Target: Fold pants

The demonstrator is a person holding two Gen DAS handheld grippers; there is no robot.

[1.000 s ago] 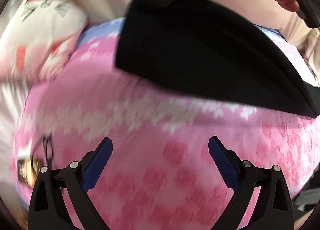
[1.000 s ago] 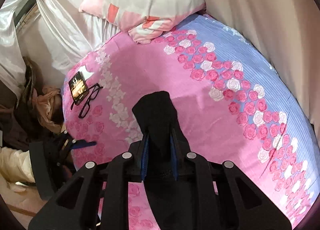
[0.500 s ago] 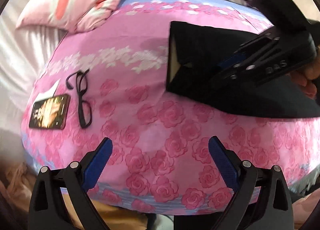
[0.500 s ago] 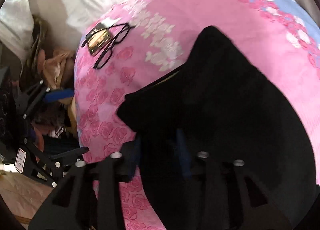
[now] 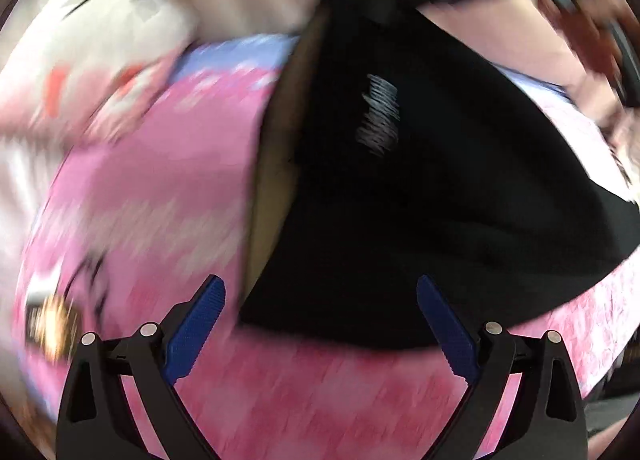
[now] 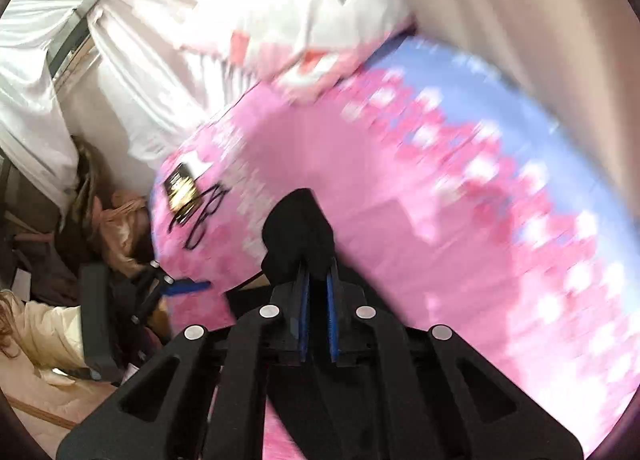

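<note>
The black pants [image 5: 420, 196] hang over the pink rose bedspread [image 5: 152, 188], lifted by one end at the top of the left wrist view, showing a small white print and a tan inner lining. My left gripper [image 5: 320, 320] is open and empty, just below the lower edge of the pants. My right gripper [image 6: 316, 284] is shut on a bunch of the black pants [image 6: 298, 228], held above the bed. Both views are motion-blurred.
A white cat-face pillow [image 6: 304, 12] lies at the head of the bed. A phone [image 6: 182, 184] and black glasses [image 6: 200, 224] lie near the bed's left edge. White curtains [image 6: 60, 60] and clutter stand beside the bed.
My right gripper has lifted the pants up off the bed again after lowering them. My left gripper has moved in closer under the hanging fabric.
</note>
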